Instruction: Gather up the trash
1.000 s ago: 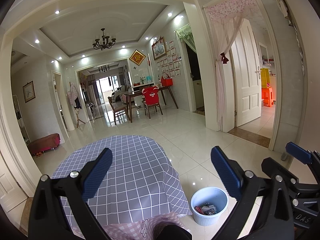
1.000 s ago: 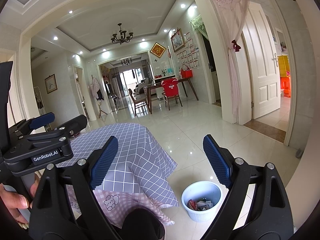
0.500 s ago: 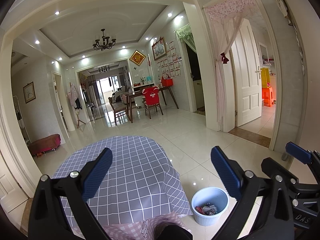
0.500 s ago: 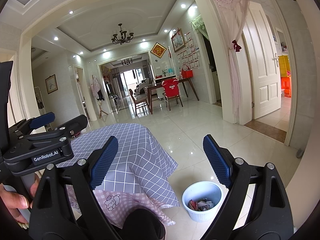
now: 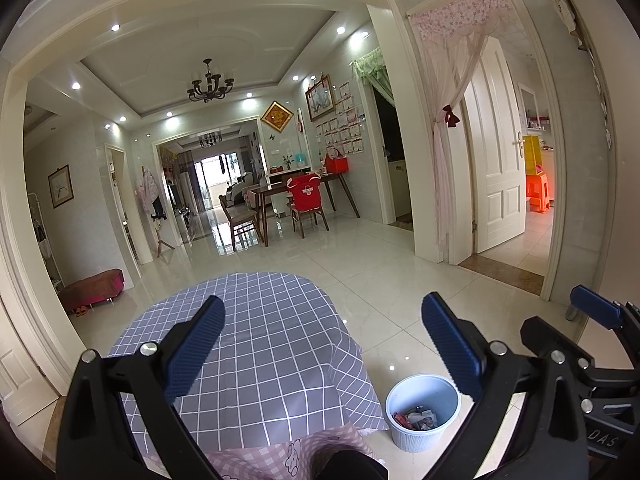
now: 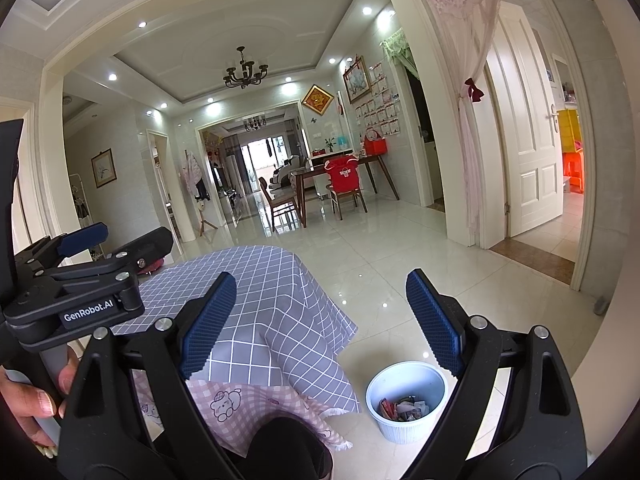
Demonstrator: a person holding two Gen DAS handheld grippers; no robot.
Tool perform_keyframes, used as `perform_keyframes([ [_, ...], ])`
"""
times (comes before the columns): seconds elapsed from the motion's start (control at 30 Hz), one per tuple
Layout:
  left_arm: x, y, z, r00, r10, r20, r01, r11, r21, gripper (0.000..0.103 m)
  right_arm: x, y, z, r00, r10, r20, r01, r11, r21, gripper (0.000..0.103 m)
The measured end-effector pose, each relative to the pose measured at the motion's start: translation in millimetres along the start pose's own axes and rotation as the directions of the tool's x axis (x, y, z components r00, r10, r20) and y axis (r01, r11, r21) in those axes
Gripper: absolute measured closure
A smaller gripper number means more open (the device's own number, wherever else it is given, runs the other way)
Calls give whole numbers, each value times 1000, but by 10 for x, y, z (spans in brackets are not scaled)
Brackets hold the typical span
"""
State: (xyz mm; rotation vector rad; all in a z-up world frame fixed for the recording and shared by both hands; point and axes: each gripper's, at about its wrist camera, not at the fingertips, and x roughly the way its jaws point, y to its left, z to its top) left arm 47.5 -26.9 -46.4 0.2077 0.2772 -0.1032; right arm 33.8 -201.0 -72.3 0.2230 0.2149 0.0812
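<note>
**Both tongs idle above the bin**

Nothing has shifted in the last second: both hands hold where they were, so the collecting looks finished or paused. The left tongs [image 5: 320, 344] and right tongs [image 6: 320, 320] gape wide with nothing between them. The white bin [image 5: 422, 411] stands on the floor [image 5: 400, 280] just beside the checked bench [image 5: 256, 344], below the tongs, with wrappers [image 6: 402, 408] already inside.

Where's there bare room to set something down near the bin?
The whole checked tablecloth top is bare. So is the tiled floor between bin and doorway. It is tight only where the cloth's hanging corner nears the bin.
</note>
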Motion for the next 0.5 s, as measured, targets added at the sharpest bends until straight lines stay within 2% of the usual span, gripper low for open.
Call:
perform_keyframes([
  [0.27, 30, 58, -19, 1000, 6, -6, -6, 1000, -2, 6, 45, -33, -11, 1000, 1, -6, -1, 1000, 2, 18],
  [0.5, 320, 118, -37, 999, -17, -49, 15, 999, -45, 6, 209, 23, -119, 1000, -5, -31, 5, 1000, 4, 17],
])
